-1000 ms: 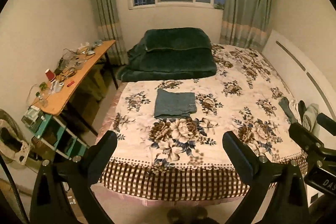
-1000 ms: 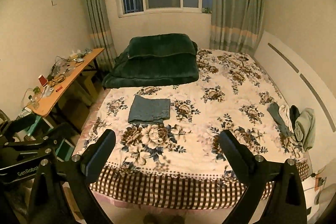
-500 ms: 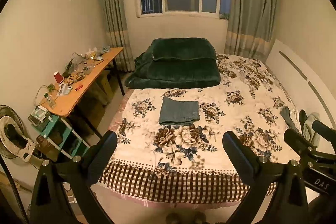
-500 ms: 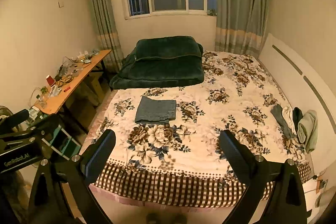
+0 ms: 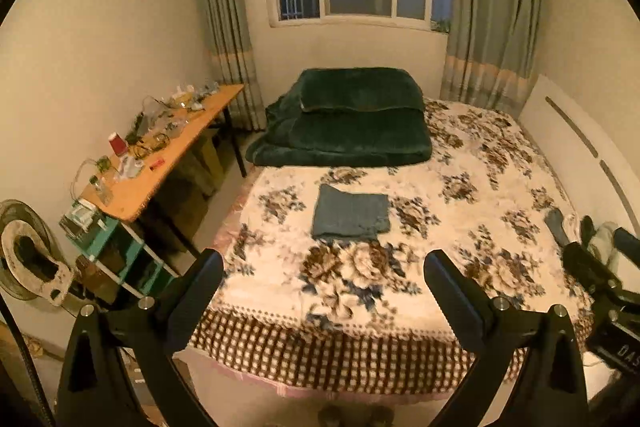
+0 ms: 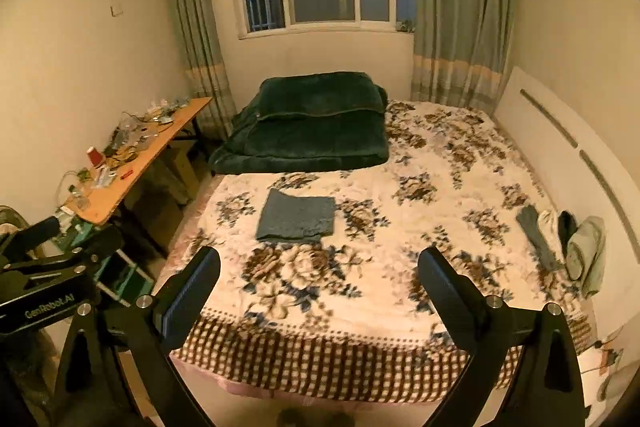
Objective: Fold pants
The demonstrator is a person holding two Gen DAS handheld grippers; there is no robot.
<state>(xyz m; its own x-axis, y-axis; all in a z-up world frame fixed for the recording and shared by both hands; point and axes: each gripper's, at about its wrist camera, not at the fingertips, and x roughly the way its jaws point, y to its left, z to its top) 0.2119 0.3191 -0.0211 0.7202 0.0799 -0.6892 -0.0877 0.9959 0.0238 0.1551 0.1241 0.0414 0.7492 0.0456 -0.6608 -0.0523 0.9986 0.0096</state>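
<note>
Grey-blue pants (image 5: 351, 214) lie folded in a flat rectangle on the floral bed cover (image 5: 472, 227), left of middle; they also show in the right wrist view (image 6: 297, 215). My left gripper (image 5: 322, 291) is open and empty, held off the foot of the bed, well short of the pants. My right gripper (image 6: 319, 285) is open and empty too, at the same distance. Each gripper shows at the edge of the other's view.
A folded dark green blanket (image 5: 348, 119) lies at the head of the bed. Small clothes (image 6: 576, 243) lie at the bed's right edge. A cluttered wooden desk (image 5: 160, 163) and teal shelf (image 5: 116, 259) stand left of the bed. A white board leans on the right wall.
Both grippers have drawn back and risen from the bed, so the room shows wider. The folded pants have not moved. Both grippers stay open.
</note>
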